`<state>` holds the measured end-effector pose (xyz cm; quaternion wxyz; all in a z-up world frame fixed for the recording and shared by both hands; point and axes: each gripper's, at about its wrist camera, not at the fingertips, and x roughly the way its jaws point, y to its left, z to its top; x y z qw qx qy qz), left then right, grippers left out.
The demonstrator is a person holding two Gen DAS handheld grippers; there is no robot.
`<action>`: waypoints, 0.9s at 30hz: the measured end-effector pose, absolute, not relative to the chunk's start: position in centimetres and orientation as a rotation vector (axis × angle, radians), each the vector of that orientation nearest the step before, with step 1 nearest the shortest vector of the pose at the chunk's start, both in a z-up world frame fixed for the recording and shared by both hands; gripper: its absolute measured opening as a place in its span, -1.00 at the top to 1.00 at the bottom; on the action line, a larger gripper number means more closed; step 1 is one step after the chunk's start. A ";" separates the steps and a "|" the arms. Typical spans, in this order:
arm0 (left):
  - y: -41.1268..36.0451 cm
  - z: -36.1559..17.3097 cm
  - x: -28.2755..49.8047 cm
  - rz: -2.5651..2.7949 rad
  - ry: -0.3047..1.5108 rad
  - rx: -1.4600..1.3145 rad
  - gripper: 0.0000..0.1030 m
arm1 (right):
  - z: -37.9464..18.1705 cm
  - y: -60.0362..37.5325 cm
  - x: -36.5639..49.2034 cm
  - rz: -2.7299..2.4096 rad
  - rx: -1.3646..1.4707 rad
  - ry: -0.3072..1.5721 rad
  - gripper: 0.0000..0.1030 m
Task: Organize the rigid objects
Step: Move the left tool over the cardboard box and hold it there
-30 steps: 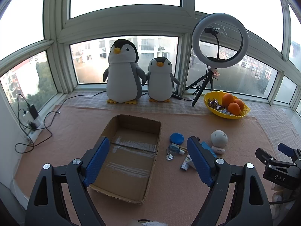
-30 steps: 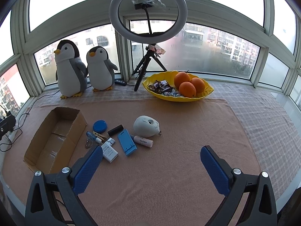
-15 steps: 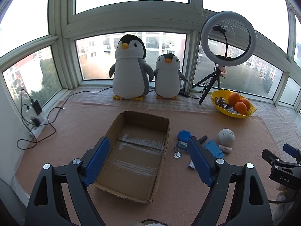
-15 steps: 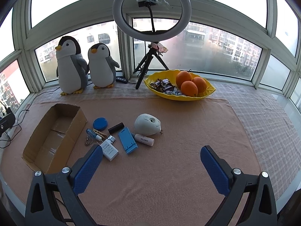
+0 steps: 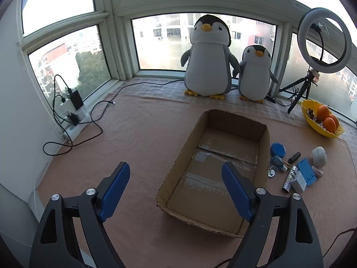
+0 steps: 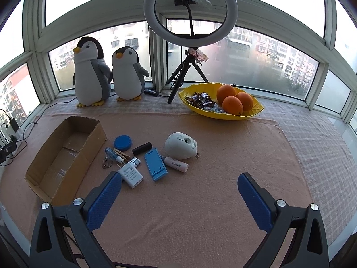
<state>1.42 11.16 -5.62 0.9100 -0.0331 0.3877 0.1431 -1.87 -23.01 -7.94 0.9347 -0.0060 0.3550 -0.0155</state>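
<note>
Left gripper [image 5: 176, 192] swung left, box [image 5: 223, 167] now right of centre | right gripper [image 6: 178, 197] steady | both jaws apart, empty | items [image 6: 154, 163] unsorted, no pick begun

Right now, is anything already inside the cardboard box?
No, the cardboard box shows only its bare taped floor, and the small items all lie on the cloth beside it.

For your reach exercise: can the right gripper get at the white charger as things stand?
Probably yes. The right gripper is open, the charger lies flat just ahead by its left finger, nothing on top.
</note>
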 end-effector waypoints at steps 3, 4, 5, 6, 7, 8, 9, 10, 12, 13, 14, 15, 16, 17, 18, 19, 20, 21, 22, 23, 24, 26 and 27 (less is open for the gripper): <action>13.1 -7.1 1.7 0.337 0.834 -0.092 -0.64 | -8.3 -23.0 -1.6 -0.022 -0.007 0.737 -0.99; 13.5 -7.7 1.8 0.349 0.845 -0.098 -0.64 | -8.5 -23.1 -1.6 -0.018 -0.001 0.744 -0.99; 13.9 -8.3 2.0 0.359 0.862 -0.103 -0.64 | -8.6 -23.1 -1.4 -0.012 0.007 0.751 -0.99; 14.3 -9.0 2.2 0.368 0.882 -0.110 -0.64 | -8.8 -23.2 -1.3 -0.008 0.016 0.759 -0.99; 14.5 -9.7 2.4 0.367 0.898 -0.119 -0.64 | -8.9 -23.3 -1.3 -0.006 0.022 0.767 -0.99; 14.7 -10.4 2.6 0.363 0.912 -0.125 -0.64 | -9.0 -23.3 -1.2 -0.006 0.026 0.773 -0.99; 14.9 -11.0 2.9 0.367 0.928 -0.124 -0.64 | -9.1 -23.4 -1.1 -0.006 0.028 0.777 -0.99; 15.0 -11.7 3.2 0.377 0.947 -0.120 -0.64 | -9.2 -23.4 -1.1 -0.006 0.029 0.779 -0.99; 15.2 -12.6 3.5 0.376 0.966 -0.124 -0.64 | -9.4 -23.4 -1.1 -0.007 0.022 0.779 -0.99; 15.2 -13.0 3.7 0.378 0.976 -0.127 -0.64 | -9.5 -23.4 -1.1 -0.008 0.016 0.780 -0.99; 15.3 -13.4 3.9 0.379 0.984 -0.131 -0.64 | -9.6 -23.3 -1.1 -0.008 0.011 0.781 -0.99; 15.4 -13.8 4.1 0.378 0.996 -0.136 -0.64 | -9.7 -23.3 -1.0 -0.007 0.008 0.785 -0.99; 15.5 -14.3 4.3 0.379 1.007 -0.141 -0.64 | -9.9 -23.3 -1.0 -0.004 0.008 0.791 -0.99; 15.6 -14.6 4.4 0.381 1.016 -0.143 -0.64 | -10.1 -23.3 -1.0 0.000 0.009 0.797 -0.99; 15.7 -15.0 4.5 0.386 1.024 -0.142 -0.64 | -10.2 -23.2 -1.1 0.004 0.012 0.802 -0.99; 15.8 -15.3 4.6 0.390 1.033 -0.140 -0.64 | -10.3 -23.2 -1.1 0.008 0.012 0.807 -0.99; 15.8 -15.6 4.7 0.389 1.042 -0.140 -0.64 | -10.4 -23.1 -1.1 0.010 0.009 0.809 -0.99; 15.9 -15.8 4.7 0.387 1.051 -0.141 -0.63 | -10.5 -23.0 -1.1 0.011 0.002 0.812 -0.99; 15.9 -16.0 4.8 0.385 1.058 -0.141 -0.63 | -10.5 -22.8 -1.2 0.012 -0.007 0.812 -0.99; 15.9 -16.2 4.9 0.384 1.062 -0.142 -0.63 | -10.6 -22.6 -1.3 0.014 -0.017 0.807 -0.99; 16.0 -16.4 5.0 0.385 1.068 -0.141 -0.58 | -10.5 -22.4 -1.5 0.015 -0.029 0.799 -0.99; 15.9 -16.9 5.2 0.385 1.083 -0.134 -0.51 | -10.5 -22.1 -1.6 0.010 -0.055 0.791 -0.99; 15.9 -17.1 5.3 0.381 1.089 -0.132 -0.46 | -10.6 -21.9 -1.7 0.013 -0.061 0.789 -0.99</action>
